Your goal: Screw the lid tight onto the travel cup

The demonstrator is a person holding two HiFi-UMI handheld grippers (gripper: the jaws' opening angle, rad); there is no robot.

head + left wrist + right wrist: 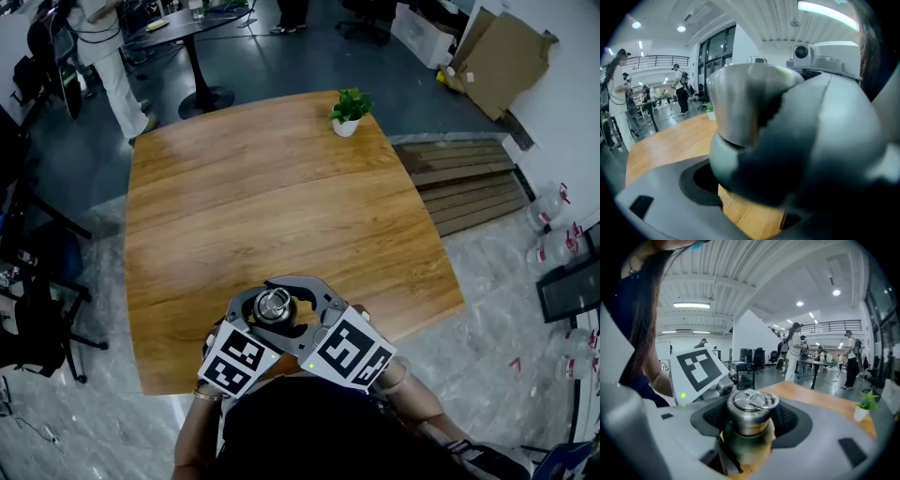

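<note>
The travel cup stands near the front edge of the wooden table (262, 197), and from the head view I see only its steel lid (274, 303) with a ring handle. Both grippers close round it from my side. My left gripper (246, 319) is shut on the cup's grey-green body (723, 161), below the steel lid (745, 101). My right gripper (750, 425) is shut on the lid (751, 411), with dark pads (787, 420) on either side of it. The left gripper's marker cube (697, 369) shows just behind the cup. The cup's base is hidden by the jaws.
A small potted plant (349, 111) stands at the table's far edge. Black chairs (37, 291) sit left of the table, and wooden pallets (469, 183), cardboard (502, 61) and water bottles (553, 234) lie to the right. A person (108, 66) stands by a round black table (192, 28).
</note>
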